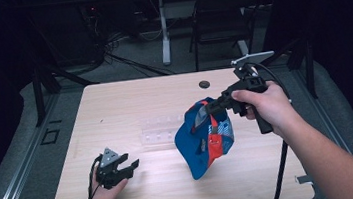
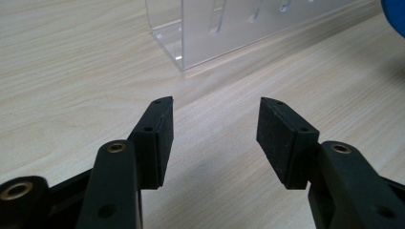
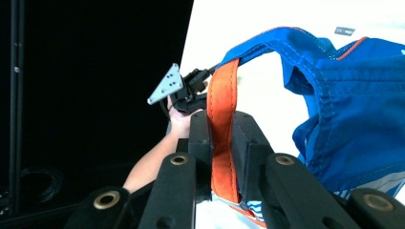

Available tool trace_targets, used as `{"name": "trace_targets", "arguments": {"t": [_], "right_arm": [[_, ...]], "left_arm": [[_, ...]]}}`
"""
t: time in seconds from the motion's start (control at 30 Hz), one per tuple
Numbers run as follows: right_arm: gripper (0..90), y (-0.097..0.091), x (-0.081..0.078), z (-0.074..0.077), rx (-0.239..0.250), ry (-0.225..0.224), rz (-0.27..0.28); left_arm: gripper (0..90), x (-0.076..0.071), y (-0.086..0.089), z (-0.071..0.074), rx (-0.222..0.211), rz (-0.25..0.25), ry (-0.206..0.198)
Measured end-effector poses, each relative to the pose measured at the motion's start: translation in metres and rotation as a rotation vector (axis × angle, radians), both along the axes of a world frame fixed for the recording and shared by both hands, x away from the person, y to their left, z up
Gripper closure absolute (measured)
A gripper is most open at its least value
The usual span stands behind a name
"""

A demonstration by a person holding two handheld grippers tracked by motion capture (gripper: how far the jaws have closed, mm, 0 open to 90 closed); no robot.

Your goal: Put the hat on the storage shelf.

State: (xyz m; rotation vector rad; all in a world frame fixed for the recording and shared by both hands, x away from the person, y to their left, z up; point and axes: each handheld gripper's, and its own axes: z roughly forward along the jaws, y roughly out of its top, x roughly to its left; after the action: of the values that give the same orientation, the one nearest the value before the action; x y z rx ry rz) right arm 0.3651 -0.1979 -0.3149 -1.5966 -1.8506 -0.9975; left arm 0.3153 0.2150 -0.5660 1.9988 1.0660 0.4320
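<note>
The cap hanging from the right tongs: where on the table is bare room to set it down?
Bare wood lies beyond the clear stand, up to the far edge of the table, and along the near edge between the left tongs and the cap. The middle is crowded.

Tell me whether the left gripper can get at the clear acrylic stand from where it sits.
Probably yes: the left gripper rests open on the table, and only bare wood lies between it and the clear acrylic stand. The cap hangs off to the side.
</note>
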Motion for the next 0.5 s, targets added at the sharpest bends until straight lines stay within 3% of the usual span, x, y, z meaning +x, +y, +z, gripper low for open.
{"name": "trace_targets", "arguments": {"t": [0.5], "right_arm": [[79.6, -0.007, 0.014, 0.017, 0.064, -0.031, -0.053]], "left_arm": [[47.5, 0.0, 0.0, 0.0, 0.0, -0.004, 0.009]]}}
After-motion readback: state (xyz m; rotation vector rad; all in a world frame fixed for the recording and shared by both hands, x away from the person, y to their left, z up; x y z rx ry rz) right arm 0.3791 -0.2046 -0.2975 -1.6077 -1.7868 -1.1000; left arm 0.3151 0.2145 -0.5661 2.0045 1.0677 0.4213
